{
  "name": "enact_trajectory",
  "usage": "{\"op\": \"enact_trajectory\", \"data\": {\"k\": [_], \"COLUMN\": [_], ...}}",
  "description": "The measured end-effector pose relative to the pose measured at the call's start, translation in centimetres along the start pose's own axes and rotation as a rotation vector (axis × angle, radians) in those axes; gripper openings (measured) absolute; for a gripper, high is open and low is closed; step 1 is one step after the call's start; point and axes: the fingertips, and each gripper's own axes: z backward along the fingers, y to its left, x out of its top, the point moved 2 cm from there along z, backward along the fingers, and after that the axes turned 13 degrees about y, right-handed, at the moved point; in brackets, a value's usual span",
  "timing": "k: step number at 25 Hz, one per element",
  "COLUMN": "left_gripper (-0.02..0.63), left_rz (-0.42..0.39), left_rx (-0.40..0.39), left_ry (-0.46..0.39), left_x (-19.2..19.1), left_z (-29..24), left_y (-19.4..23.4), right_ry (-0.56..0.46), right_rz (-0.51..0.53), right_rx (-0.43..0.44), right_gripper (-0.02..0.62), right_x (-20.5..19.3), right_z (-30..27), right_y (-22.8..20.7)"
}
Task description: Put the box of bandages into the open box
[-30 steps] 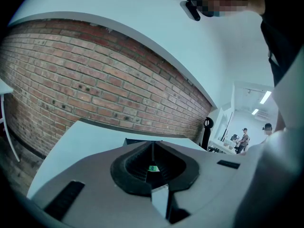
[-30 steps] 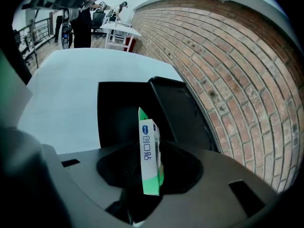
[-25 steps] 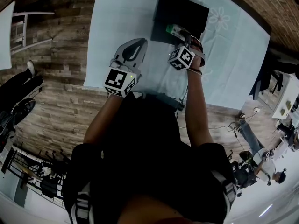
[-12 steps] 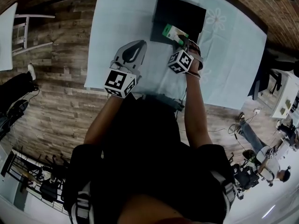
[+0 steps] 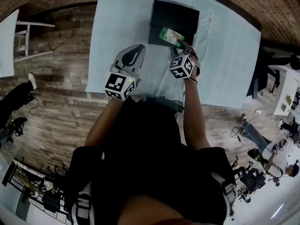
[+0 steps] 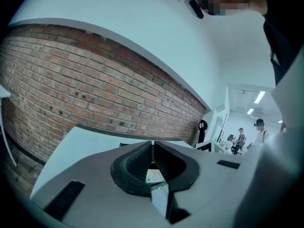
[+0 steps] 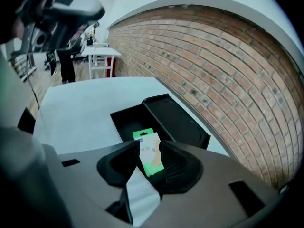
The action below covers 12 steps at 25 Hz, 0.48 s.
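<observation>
- The right hand-held gripper [image 5: 182, 46] is clenched on the bandage box [image 5: 170, 34], holding it by its near end, with the green-and-white pack sticking out beyond the jaws.
- Over the last second the pack has come further out over the open box [image 5: 161, 13]. Earlier only a sliver of green showed at the open box's near edge; now most of its length lies over the dark interior.
- In the right gripper view the bandage box [image 7: 150, 153] hangs above the empty tray of the open box [image 7: 124, 120], not touching the floor as far as I can tell. The lid [image 7: 176, 122] lies folded back on the tray's far side.
- The left hand-held gripper [image 5: 135, 50] has stayed put over the tabletop [image 5: 117, 18], short of the open box's near left corner. Its jaws meet at the tips with nothing gripped [image 6: 152, 146].
- My reading: the carry is nearly finished, and what remains is lowering the pack into the tray and letting go.
- Risk: the pack is tilted and close to the near wall, so a release here might leave it leaning on the rim.
</observation>
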Motion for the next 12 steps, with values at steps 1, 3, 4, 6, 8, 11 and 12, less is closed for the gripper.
{"op": "enact_trajectory", "data": {"k": [1,3,4,6,8,11,12], "left_gripper": [0.043,0.043,0.043,0.043,0.043,0.043,0.043], "left_rz": [-0.002,-0.008,-0.012,-0.022,-0.031,-0.04,-0.044], "left_rx": [-0.004,-0.013,-0.018,-0.027,-0.035,-0.044,-0.047], "left_ry": [-0.001,-0.003,-0.004,-0.009,-0.015,-0.018,-0.02], "left_x": [0.0,0.0,0.1,0.3,0.4,0.3,0.3], "left_z": [0.1,0.3,0.5,0.8,1.2,1.6,1.8], "left_y": [-0.1,-0.5,-0.7,-1.2,-1.6,-2.2,-2.3], "right_ry": [-0.021,-0.069,-0.095,-0.155,-0.228,-0.331,-0.358], "right_rz": [-0.051,-0.147,-0.19,-0.269,-0.342,-0.449,-0.482], "right_rx": [0.008,0.014,0.011,0.005,0.003,0.009,0.011], "right_gripper": [0.152,0.139,0.132,0.116,0.106,0.09,0.087], "right_x": [0.1,0.4,0.6,1.1,1.7,2.3,2.3], "right_z": [0.7,2.4,3.3,5.4,7.7,10.8,11.7], "right_y": [-0.1,-0.6,-0.8,-1.1,-1.3,-1.1,-1.0]}}
